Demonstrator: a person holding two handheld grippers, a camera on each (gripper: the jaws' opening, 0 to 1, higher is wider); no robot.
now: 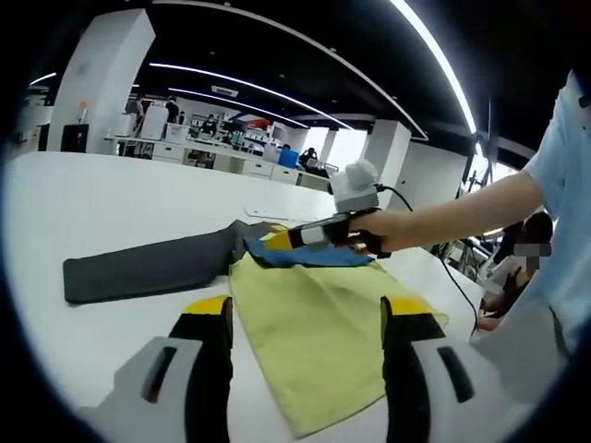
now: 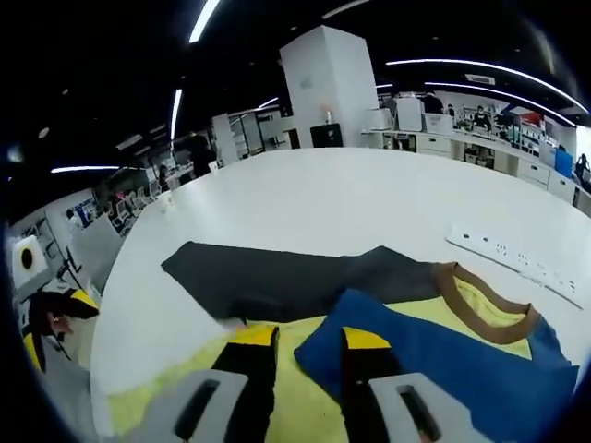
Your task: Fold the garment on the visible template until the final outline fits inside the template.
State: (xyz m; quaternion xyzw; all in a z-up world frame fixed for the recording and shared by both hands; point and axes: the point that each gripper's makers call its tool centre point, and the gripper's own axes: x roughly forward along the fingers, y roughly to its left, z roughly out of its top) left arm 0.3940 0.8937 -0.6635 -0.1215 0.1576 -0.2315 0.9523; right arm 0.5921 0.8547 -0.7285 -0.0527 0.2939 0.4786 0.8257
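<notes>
Open desk [image 2: 305, 198] beyond the grey sleeve [image 2: 277, 272]. Power strip [image 2: 517, 254] lying near the collar [image 2: 485, 305]. Bare desk beside the yellow panel [image 1: 323, 332].

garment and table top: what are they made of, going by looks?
Garment: looks like soft knit fabric, matte, in yellow, blue and dark grey panels; it lies limp with creases, and the brown collar looks ribbed. Exact fibre can't be told.
Table: smooth, white and hard, with a slight sheen. Probably laminate or a painted board; the pictures leave that open.
</notes>
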